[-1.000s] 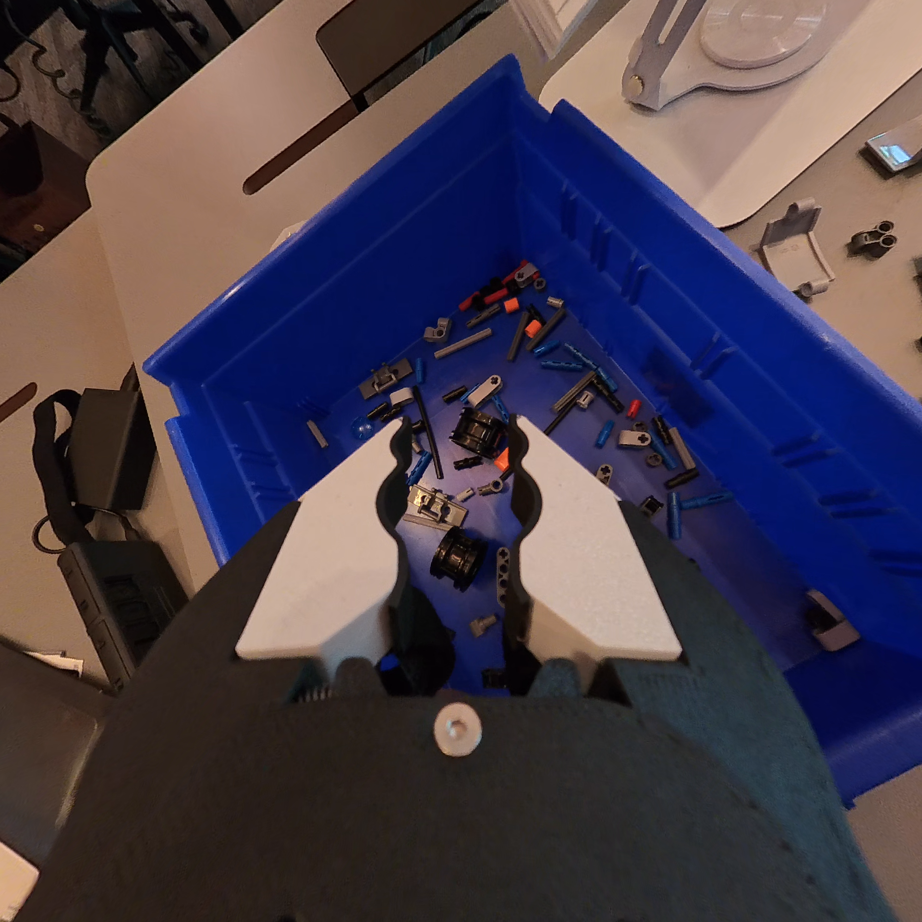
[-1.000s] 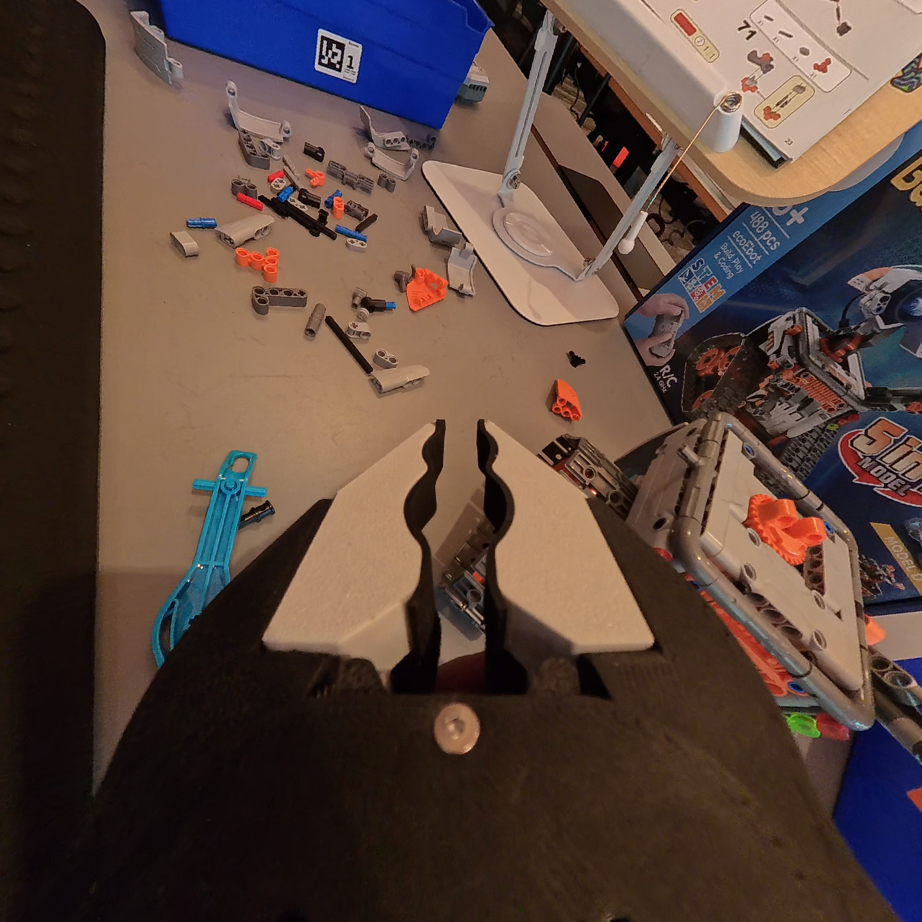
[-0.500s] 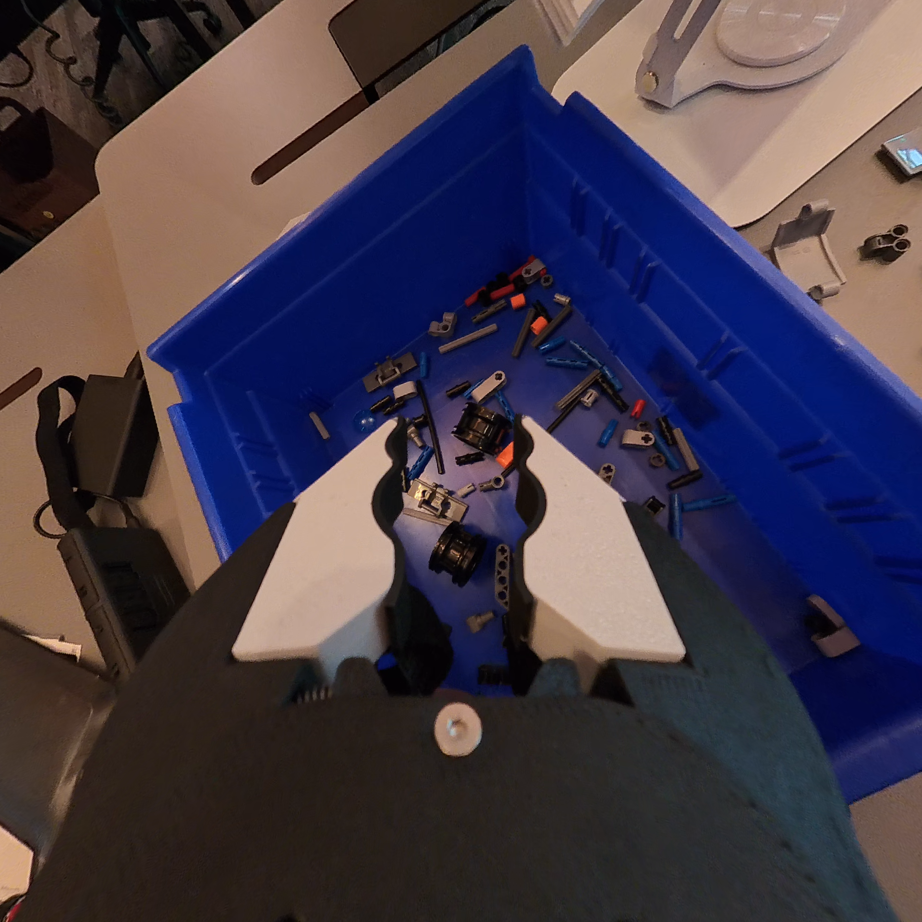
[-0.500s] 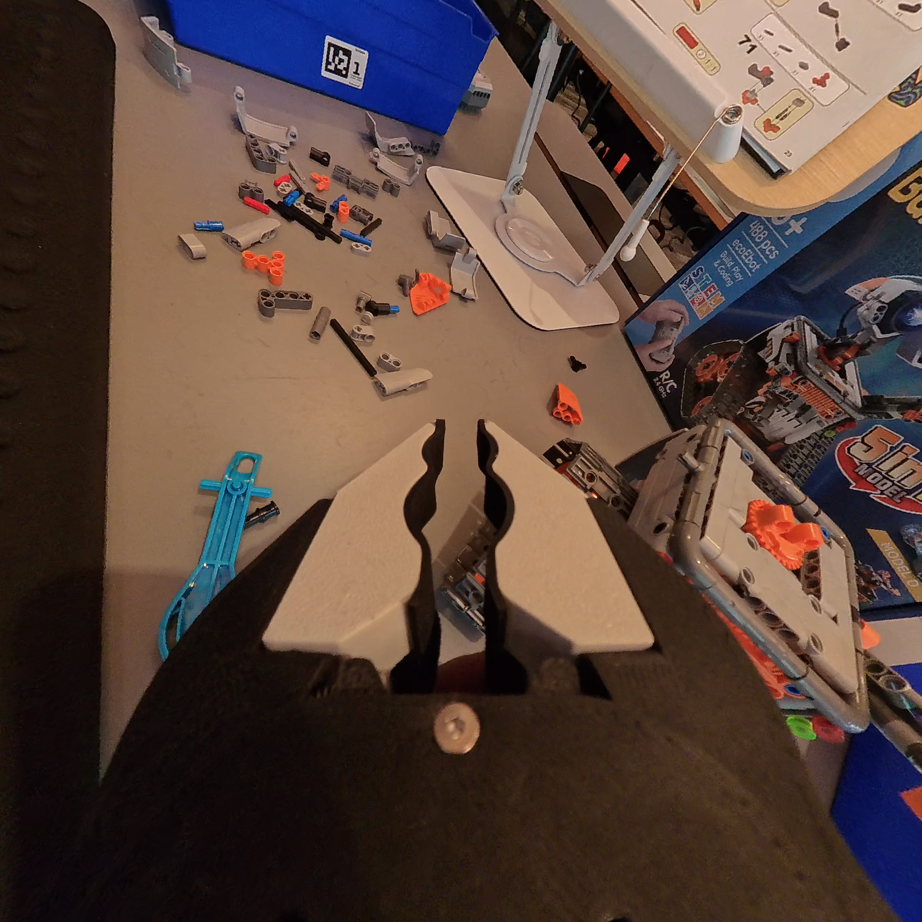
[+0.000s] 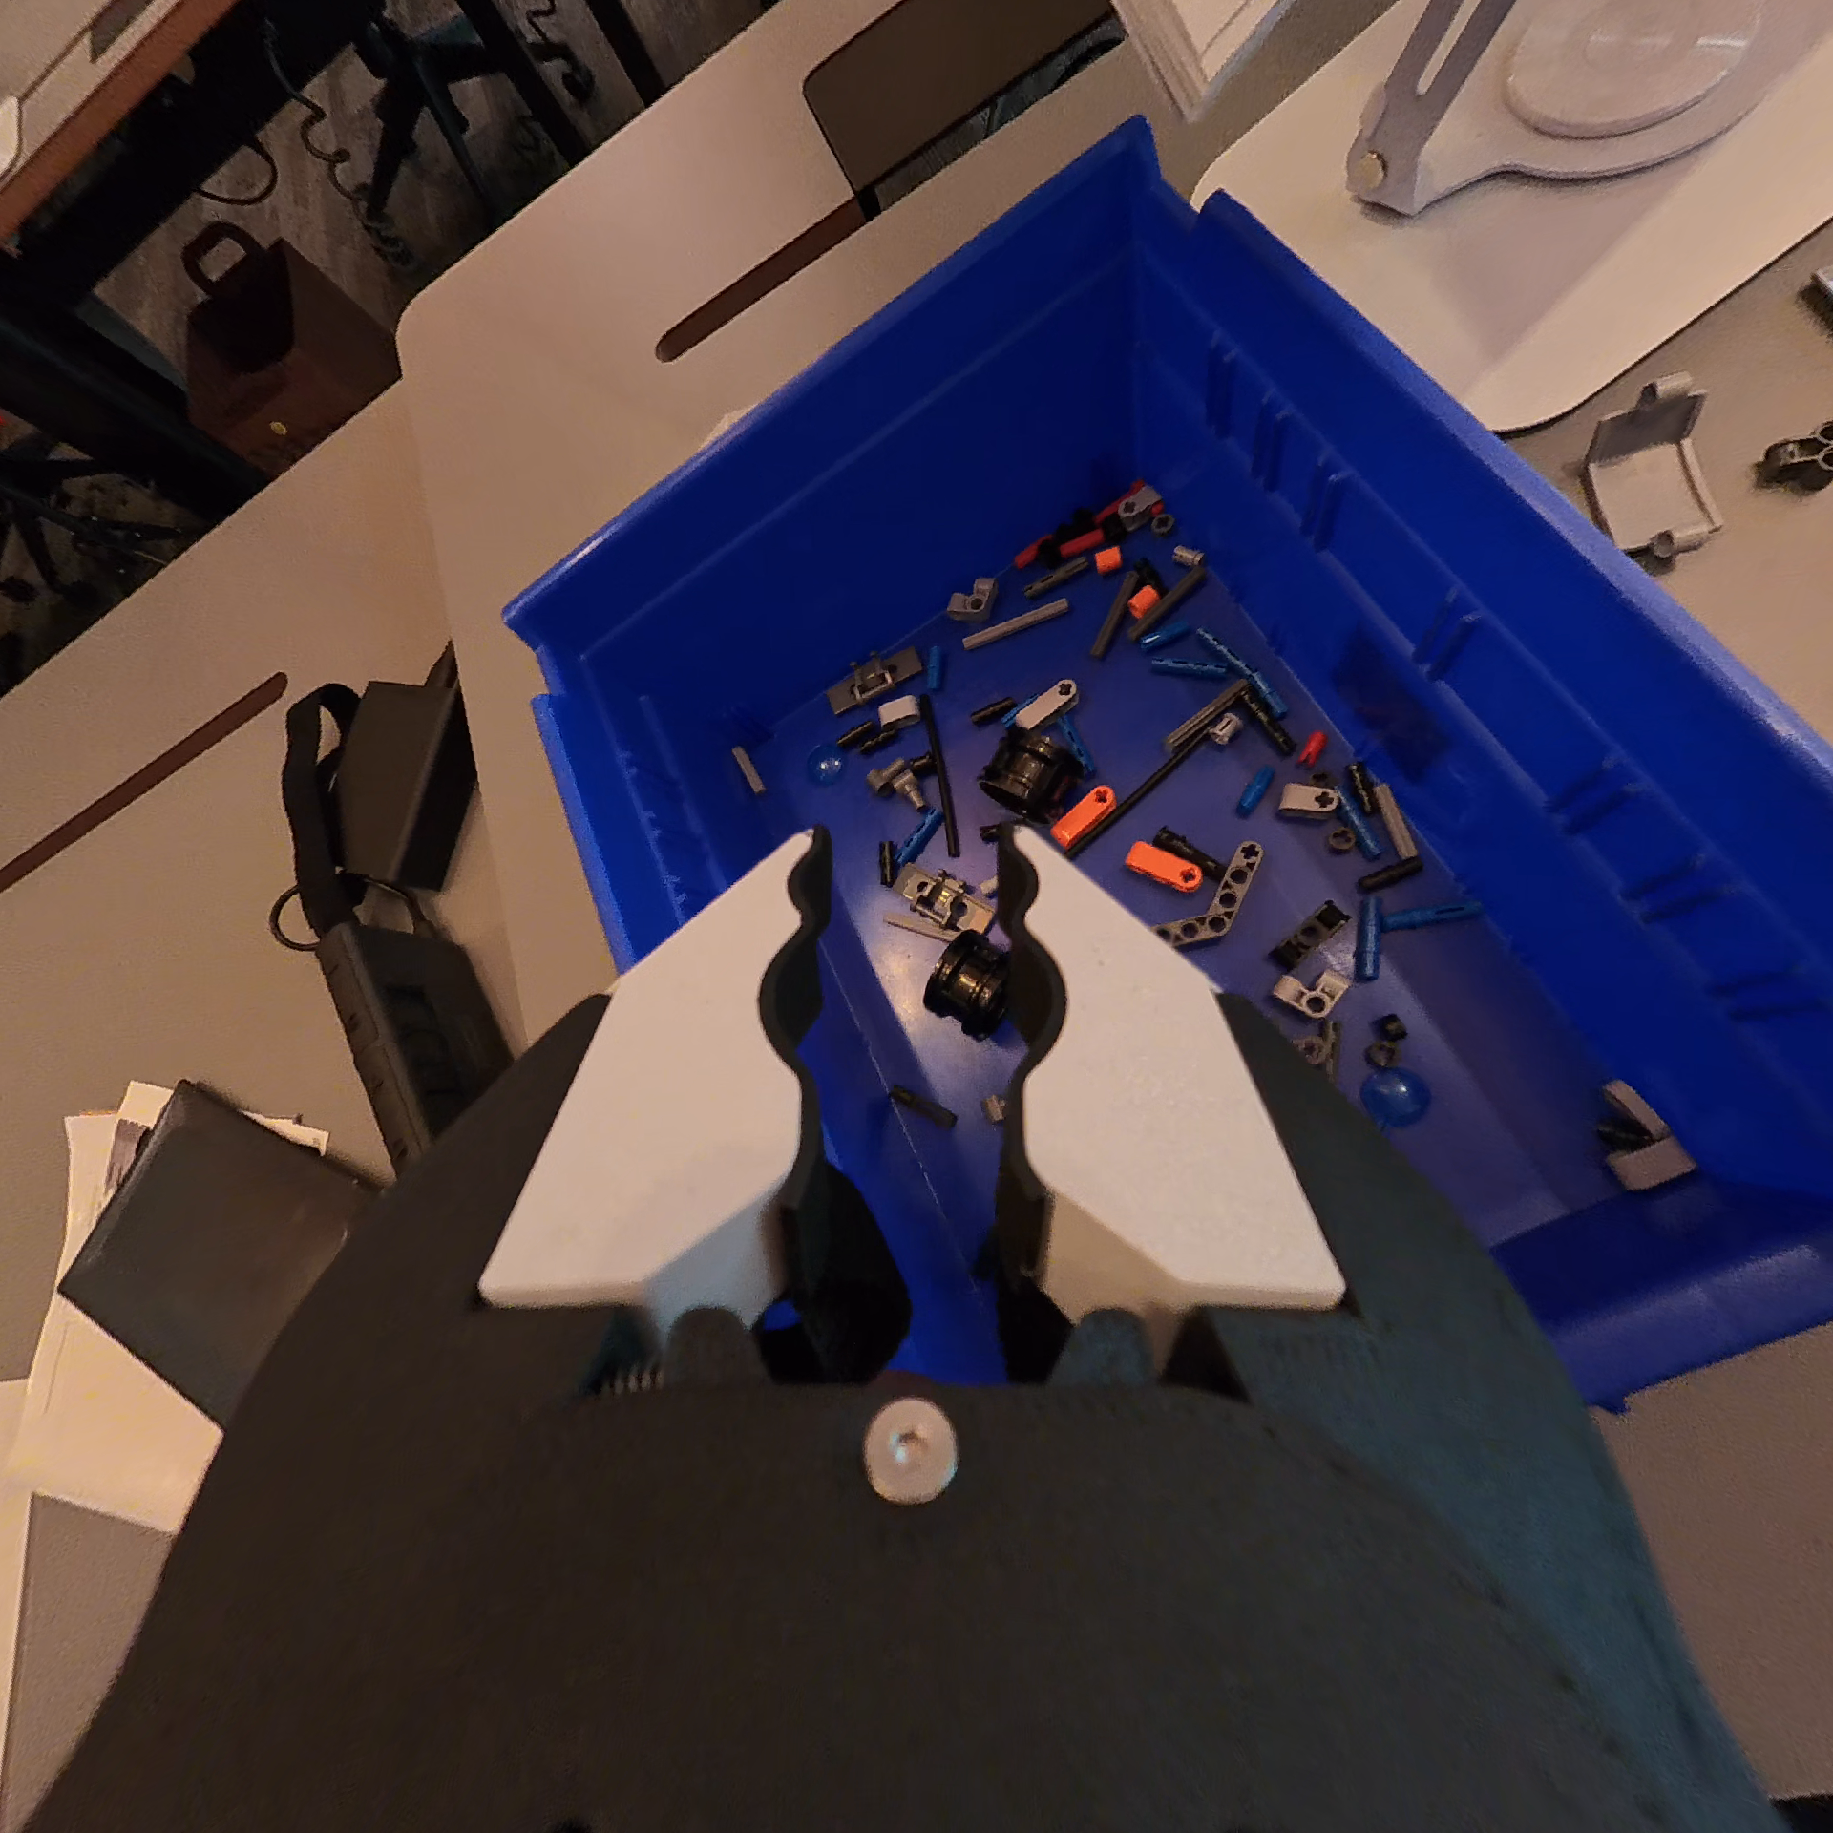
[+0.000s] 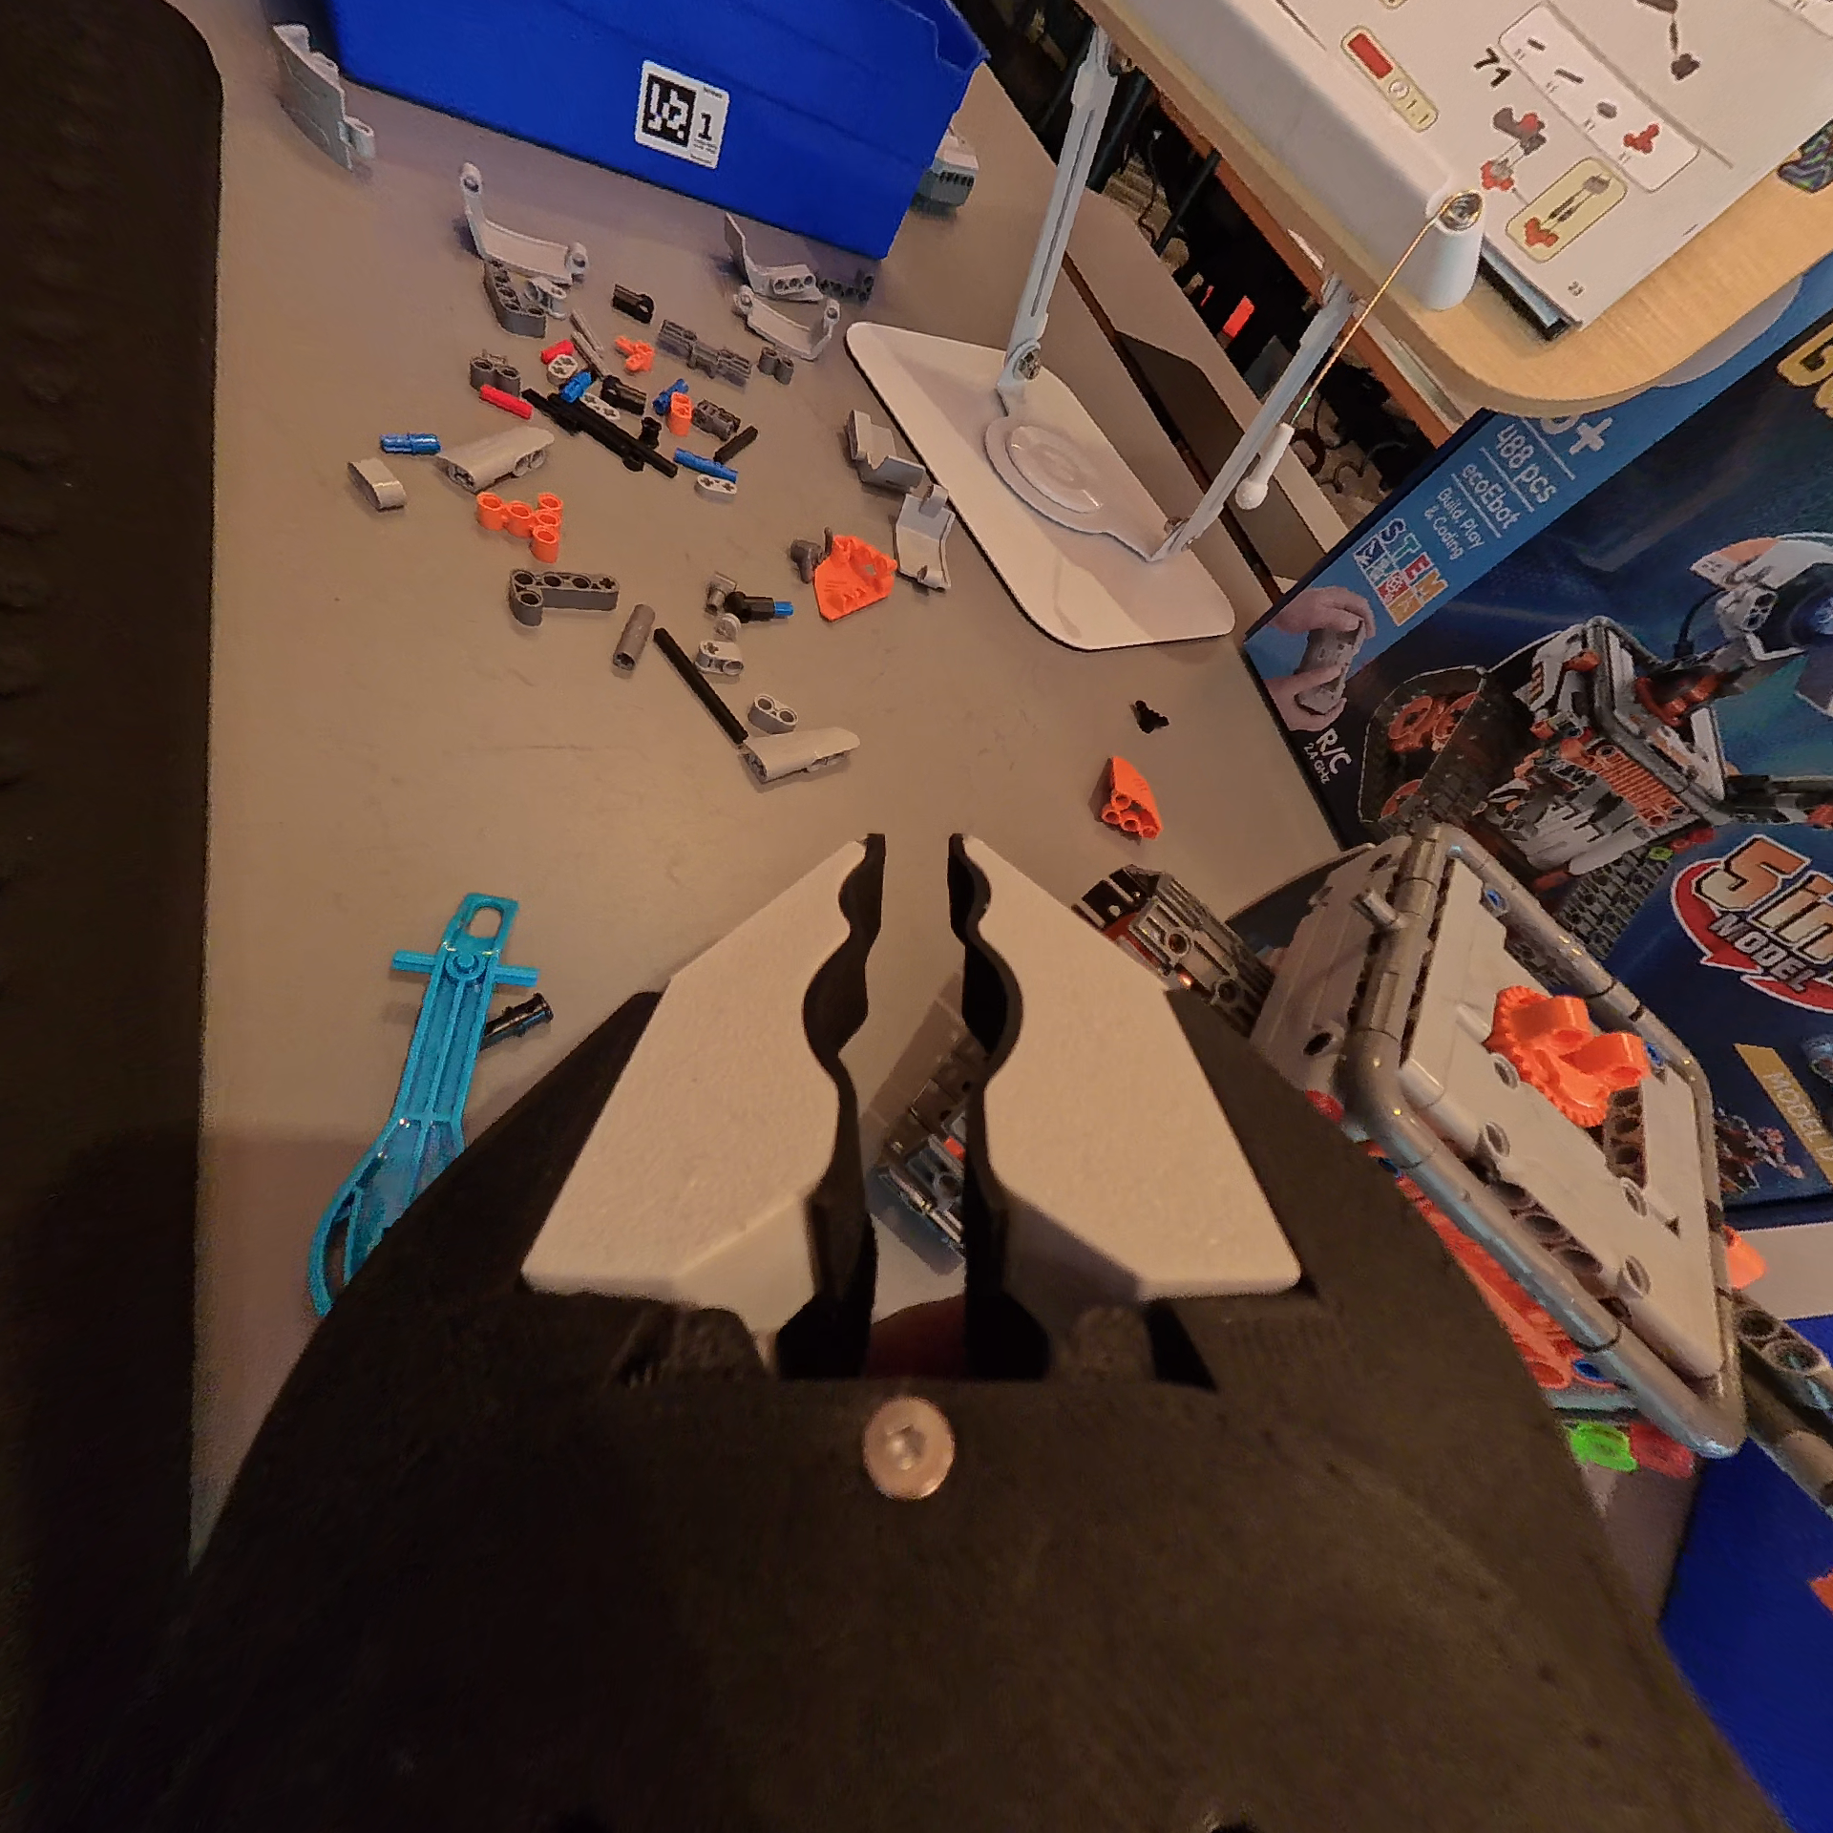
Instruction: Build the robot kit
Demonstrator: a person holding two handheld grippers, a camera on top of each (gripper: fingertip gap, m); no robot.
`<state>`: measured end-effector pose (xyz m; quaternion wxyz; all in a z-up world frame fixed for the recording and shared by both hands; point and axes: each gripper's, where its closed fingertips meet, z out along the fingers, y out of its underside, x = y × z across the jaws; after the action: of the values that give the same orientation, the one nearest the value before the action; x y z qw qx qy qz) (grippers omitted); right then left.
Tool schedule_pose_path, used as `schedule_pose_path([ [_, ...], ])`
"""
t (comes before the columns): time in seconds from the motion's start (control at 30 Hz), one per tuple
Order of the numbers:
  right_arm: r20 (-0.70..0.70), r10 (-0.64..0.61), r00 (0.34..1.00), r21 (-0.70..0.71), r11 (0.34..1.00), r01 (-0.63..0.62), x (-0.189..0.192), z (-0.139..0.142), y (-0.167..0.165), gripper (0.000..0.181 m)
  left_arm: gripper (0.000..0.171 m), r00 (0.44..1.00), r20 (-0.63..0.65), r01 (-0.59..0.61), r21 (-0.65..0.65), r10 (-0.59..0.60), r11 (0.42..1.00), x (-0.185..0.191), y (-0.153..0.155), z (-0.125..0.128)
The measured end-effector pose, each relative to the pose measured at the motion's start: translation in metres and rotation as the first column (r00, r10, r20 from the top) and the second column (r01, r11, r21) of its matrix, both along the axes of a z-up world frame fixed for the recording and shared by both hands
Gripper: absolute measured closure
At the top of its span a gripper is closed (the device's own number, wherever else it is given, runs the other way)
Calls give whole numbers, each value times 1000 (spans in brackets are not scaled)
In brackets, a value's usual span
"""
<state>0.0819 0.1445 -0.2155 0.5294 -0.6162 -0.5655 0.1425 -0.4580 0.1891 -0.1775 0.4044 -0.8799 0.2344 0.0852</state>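
Note:
In the left wrist view, my left gripper (image 5: 911,843) is open and empty. It hangs over the left wall of a blue bin (image 5: 1389,446). The bin floor holds several small black, grey, blue and orange building parts. A black wheel hub (image 5: 967,982) lies in line with the gap between the fingers, and a second hub (image 5: 1032,774) lies farther in. In the right wrist view, my right gripper (image 6: 915,843) has its jaws nearly together on a grey and blue brick assembly (image 6: 922,1141), low over the grey table (image 6: 397,794).
Loose parts (image 6: 595,427) are scattered before the blue bin (image 6: 595,60). A turquoise tool (image 6: 436,1071) lies at the left. A part-built grey and orange model (image 6: 1488,1141) and a printed box (image 6: 1587,645) are at the right. A white stand base (image 6: 1041,496) stands behind. Black pouches (image 5: 397,794) lie left of the bin. There is about 55 cm between the tips of the two grippers. My right gripper's tips are some 30 cm from the white stand base (image 6: 1041,496).
My left gripper has shifted left, from over the bin's middle to over its left wall, jaws still open. The right gripper has barely moved.

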Motion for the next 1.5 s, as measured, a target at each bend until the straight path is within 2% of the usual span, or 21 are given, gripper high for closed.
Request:
schedule_pose_path([
  [0.23,-40,-29,999,-10,1000,29,6,1,8,171,143,998,43,41,26,-42,999,9,3,-2],
  [0.53,-82,-82,993,-69,995,76,7,-2,24,169,151,996,-82,43,41,-40,998,7,-8,-13],
  [0.67,-68,-116,991,-80,991,110,12,-8,32,169,152,997,-1,81,72,-81,994,21,-14,-11],
  [1.03,-66,-128,990,-89,989,122,13,-11,38,172,159,988,-54,141,-99,-146,985,28,-49,-57],
  [1.23,-71,-127,989,-103,987,119,13,-11,37,171,161,982,-43,177,-90,-181,980,39,-57,-61],
  [1.5,-75,-126,989,-112,987,117,10,-11,39,170,163,986,-39,156,-90,-160,984,34,-63,-63],
])
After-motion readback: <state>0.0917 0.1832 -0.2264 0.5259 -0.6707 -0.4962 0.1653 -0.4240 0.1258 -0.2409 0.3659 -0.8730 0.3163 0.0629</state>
